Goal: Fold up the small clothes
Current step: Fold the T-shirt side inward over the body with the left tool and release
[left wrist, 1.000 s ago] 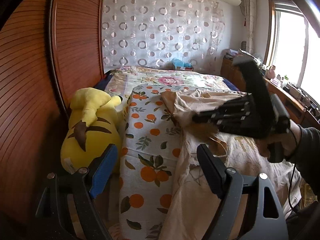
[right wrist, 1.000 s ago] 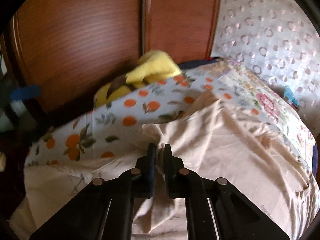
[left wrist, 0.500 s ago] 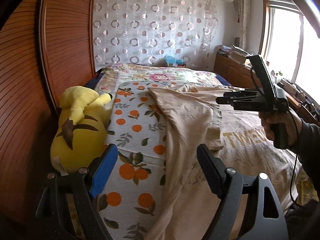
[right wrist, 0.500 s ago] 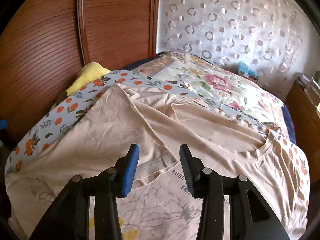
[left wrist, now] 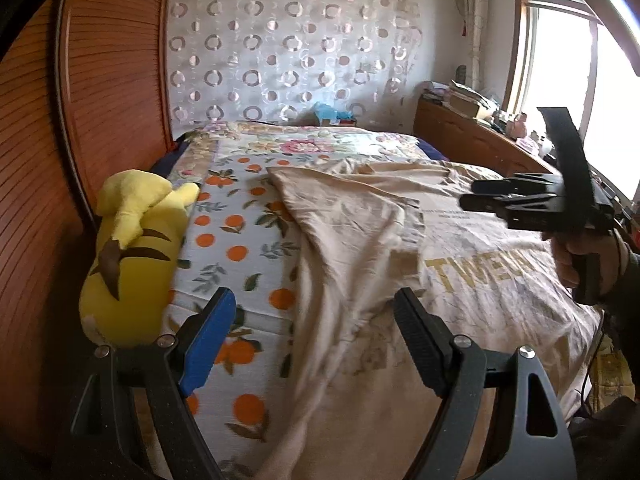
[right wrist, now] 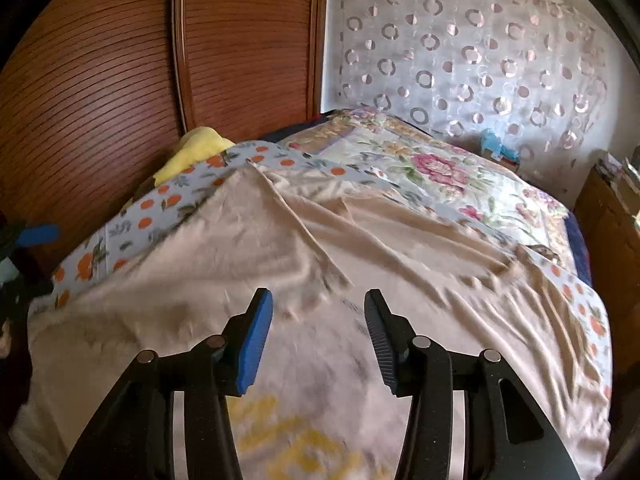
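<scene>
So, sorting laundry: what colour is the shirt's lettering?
Gold-yellow lettering on the beige shirt, clearest in left wrist view.

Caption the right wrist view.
Open right claw hovers over the beige T-shirt on the bed, nothing between its fingers.

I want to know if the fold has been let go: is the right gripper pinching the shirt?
No: the right gripper has just been opening, and its jaws stand apart above the beige shirt, with no cloth between them.

T-shirt [left wrist: 360, 240] on bed [left wrist: 240, 248], plush toy [left wrist: 132, 248] left
</scene>
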Demonstrator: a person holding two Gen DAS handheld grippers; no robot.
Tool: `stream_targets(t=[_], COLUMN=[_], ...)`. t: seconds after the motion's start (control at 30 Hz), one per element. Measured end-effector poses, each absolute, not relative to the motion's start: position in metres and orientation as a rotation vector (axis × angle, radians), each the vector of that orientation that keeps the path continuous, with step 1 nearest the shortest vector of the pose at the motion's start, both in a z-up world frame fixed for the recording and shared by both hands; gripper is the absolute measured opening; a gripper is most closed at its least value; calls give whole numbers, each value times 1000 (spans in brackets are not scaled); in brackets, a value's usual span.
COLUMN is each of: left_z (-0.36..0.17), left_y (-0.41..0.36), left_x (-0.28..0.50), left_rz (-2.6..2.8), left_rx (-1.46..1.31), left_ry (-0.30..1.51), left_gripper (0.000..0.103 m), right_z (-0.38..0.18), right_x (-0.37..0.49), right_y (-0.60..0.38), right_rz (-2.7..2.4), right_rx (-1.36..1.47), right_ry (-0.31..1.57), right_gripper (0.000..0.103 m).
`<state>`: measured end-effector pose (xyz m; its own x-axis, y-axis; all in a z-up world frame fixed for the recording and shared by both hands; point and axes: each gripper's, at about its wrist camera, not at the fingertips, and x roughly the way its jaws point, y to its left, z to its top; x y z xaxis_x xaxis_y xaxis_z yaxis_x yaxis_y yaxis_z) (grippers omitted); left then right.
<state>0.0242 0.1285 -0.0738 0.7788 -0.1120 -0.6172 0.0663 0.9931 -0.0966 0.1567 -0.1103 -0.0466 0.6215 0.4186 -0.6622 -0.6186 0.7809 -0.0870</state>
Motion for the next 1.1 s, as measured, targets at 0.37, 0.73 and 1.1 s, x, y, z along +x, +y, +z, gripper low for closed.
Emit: stream_targets(t=[0.37,0.73,1.1], left_z=[-77,-94,-102], left_y=[89,51,47], left_x=[39,71,83], left_rz=[-200,-312,-270], left_rx=[-56,0,48], left_ry=[676,792,836], left_gripper=[82,36,10], right_z=[-65,-73,-66], right_x=[98,42,5], right_y=[-238,-347,-367], right_rz=[426,207,142], right_rx=[-243,-104,-64], right_ry=[728,771,760], right_gripper=[66,69,69])
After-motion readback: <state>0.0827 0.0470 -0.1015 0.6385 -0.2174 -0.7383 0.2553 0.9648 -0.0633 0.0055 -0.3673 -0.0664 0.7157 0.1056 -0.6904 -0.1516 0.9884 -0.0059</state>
